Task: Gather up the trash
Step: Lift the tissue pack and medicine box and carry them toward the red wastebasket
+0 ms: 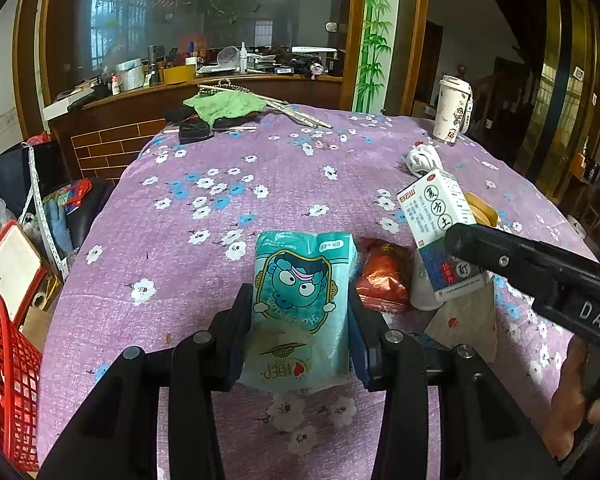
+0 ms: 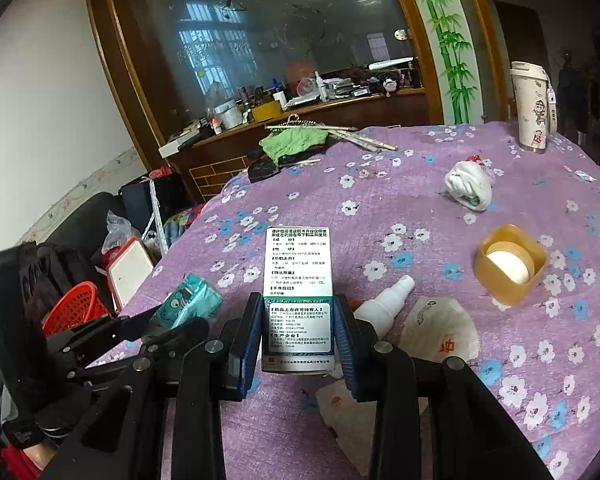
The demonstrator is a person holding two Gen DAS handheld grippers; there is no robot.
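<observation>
While the left gripper [image 1: 300,316] clamps a teal cartoon-printed tissue pack [image 1: 302,300], the right gripper [image 2: 298,332] clamps a white-and-teal medicine box [image 2: 298,280].

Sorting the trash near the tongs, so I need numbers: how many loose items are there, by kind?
Tissue pack: 1
Medicine box: 1
Red foil wrapper: 1
White spray bottle: 1
Paper wrappers: 2
Crumpled white wad: 1
Total: 7

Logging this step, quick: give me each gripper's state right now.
Left gripper: closed on the teal tissue pack.
Right gripper: closed on the medicine box.
</observation>
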